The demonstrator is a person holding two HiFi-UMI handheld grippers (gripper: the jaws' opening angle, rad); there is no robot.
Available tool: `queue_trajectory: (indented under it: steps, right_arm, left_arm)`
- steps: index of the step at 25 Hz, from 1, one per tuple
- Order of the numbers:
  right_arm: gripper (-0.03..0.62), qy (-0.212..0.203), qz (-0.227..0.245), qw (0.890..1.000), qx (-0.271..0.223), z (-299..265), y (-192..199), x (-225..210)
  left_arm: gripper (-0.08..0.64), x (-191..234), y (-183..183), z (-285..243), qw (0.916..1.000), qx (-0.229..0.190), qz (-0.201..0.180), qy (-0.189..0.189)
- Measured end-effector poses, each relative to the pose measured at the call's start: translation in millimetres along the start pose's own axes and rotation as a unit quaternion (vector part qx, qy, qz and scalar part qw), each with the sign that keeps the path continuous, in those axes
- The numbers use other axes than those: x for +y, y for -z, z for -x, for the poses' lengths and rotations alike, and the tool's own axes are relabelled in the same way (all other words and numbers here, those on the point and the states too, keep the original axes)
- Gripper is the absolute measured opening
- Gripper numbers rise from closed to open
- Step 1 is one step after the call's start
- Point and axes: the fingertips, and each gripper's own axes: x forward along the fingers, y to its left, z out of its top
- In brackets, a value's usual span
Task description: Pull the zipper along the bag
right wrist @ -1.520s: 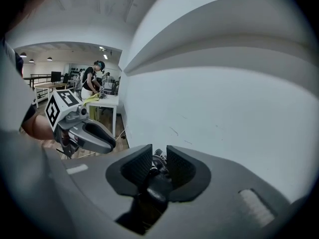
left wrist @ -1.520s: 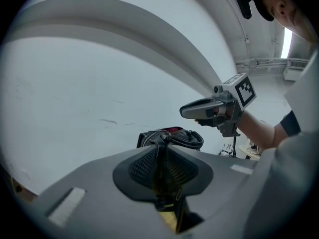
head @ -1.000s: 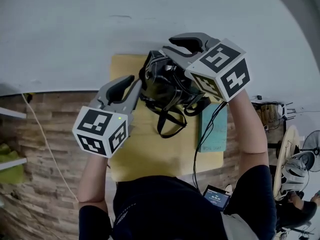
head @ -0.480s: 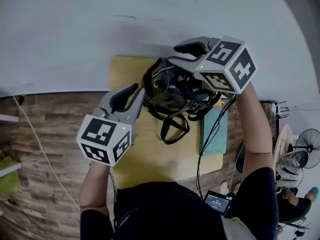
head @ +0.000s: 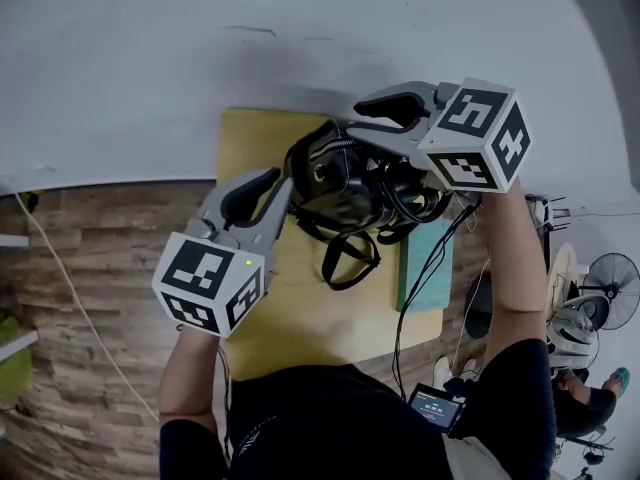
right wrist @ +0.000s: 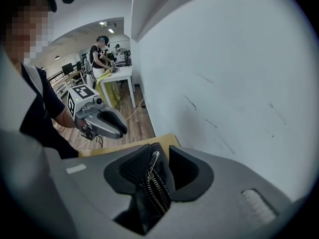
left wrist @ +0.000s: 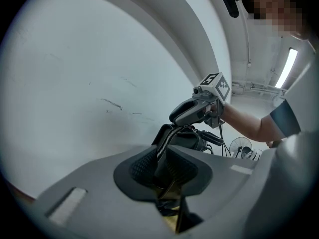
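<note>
- A soft black fabric bag [head: 335, 183] lies at the 12 o'clock end of a pale yellow wooden desk [head: 300, 308], close to the white wall. Its black strap loop [head: 345, 258] trails toward 6 o'clock.
- The left gripper [left wrist: 163, 164] reaches in from the bag's 8 o'clock side. Its jaws have just been closing and sit about half open. The near end of the bag is pinched between the pads, and the line of silver zipper teeth [left wrist: 164, 143] runs up and away from them.
- The right gripper [right wrist: 158, 167] comes down on the bag from 2 o'clock. Its jaws have just been opening and stand about as wide as they go. The small silver metal zipper pull [right wrist: 154, 159] stands upright between them, nearer the 9 o'clock pad, and neither pad presses on it.
- The step in hand appears to be the set-up: one end of the bag is anchored, the pull is lined up, and the pull itself has not yet begun.
- The next move seems to call for the right gripper to close squarely on the thin tab, then draw it along the teeth toward or away from the left gripper while that hand keeps the fabric taut.
- A slack bag or a grip on fabric instead of the tab would likely stall the slider.
</note>
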Motion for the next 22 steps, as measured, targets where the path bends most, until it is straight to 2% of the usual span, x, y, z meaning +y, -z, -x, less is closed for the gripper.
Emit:
queue_trajectory:
  steps: [4,9,13,22]
  right_arm:
    - [0.119,-0.003,0.015,0.999,0.044,-7.9,7.2,3.5]
    - [0.104,-0.012,0.019,0.998,0.057,-10.7,12.4,5.9]
    - [0.090,-0.003,0.055,0.996,0.070,-12.7,13.9,9.2]
    - [0.072,0.041,0.116,0.992,0.033,-7.1,12.0,10.9]
  left_arm:
    - [0.075,-0.7,-1.5,-3.2,0.9999,-0.004,0.002,0.009]
    - [0.075,-6.2,-1.0,-5.5,0.9999,-0.002,-0.002,0.012]
    - [0.074,-10.2,-4.6,-3.4,0.9999,-0.005,-0.010,0.004]
    - [0.074,-24.4,-4.6,1.9,0.9990,0.000,-0.030,-0.033]
